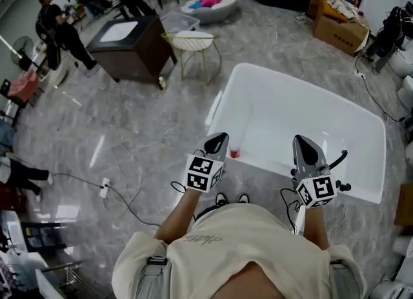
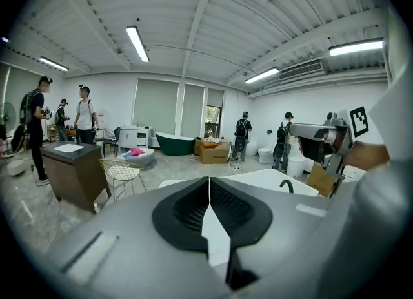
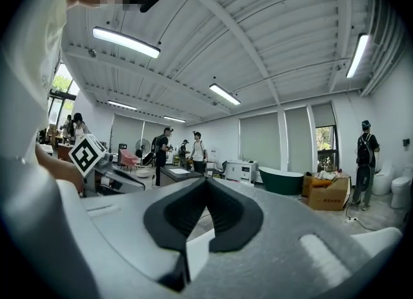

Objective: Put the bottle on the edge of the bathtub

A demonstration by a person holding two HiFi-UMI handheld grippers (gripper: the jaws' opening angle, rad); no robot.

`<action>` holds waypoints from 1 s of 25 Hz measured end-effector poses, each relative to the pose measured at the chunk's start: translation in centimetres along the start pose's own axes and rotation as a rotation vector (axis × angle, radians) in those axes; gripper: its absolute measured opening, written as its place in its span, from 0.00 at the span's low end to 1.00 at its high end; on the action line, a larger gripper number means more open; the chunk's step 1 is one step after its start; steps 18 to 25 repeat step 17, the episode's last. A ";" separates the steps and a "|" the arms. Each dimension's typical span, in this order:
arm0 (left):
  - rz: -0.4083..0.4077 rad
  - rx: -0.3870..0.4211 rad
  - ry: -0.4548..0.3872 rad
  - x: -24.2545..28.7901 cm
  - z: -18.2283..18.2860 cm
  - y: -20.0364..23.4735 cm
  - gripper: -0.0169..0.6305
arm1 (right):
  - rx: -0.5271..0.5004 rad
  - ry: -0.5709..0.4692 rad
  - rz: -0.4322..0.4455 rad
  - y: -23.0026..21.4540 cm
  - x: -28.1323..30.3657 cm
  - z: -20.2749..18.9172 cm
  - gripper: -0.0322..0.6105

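Note:
A small reddish bottle (image 1: 234, 153) stands at the near rim of the white bathtub (image 1: 361, 188), just right of my left gripper's tip. In the head view my left gripper (image 1: 218, 140) points over that rim, shut with nothing in it. My right gripper (image 1: 306, 147) hovers over the tub's near side, also shut and empty. The left gripper view looks level across the room: its jaws (image 2: 208, 179) meet in a thin line, the tub (image 2: 258, 179) lies beyond, and the right gripper (image 2: 316, 140) is at the right. The right gripper view shows closed jaws (image 3: 206, 179) and the left gripper (image 3: 106, 176).
A black faucet (image 1: 339, 159) rises from the tub's near rim by my right gripper. A wire chair (image 1: 191, 42) and a dark cabinet (image 1: 129, 41) stand beyond the tub's left end. Cardboard boxes (image 1: 339, 30) sit far right. A cable and power strip (image 1: 103, 188) lie on the floor at left; people stand at far left.

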State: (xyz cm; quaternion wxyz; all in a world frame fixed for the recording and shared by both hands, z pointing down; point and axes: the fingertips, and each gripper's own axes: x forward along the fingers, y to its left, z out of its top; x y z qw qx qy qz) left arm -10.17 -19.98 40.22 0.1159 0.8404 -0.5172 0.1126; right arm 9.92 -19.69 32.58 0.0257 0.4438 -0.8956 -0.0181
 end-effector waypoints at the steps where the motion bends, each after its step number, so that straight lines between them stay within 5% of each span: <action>1: 0.003 -0.004 0.004 -0.3 -0.2 0.1 0.06 | 0.018 -0.002 0.001 0.1 0.0 -0.1 0.05; 11: 0.067 -0.090 0.021 -3.1 -3.1 2.1 0.06 | 0.003 0.008 0.025 2.8 0.0 -0.3 0.05; 25: 0.067 -0.084 0.032 -3.0 -4.1 2.8 0.06 | 0.006 0.027 0.008 3.8 0.0 -1.3 0.05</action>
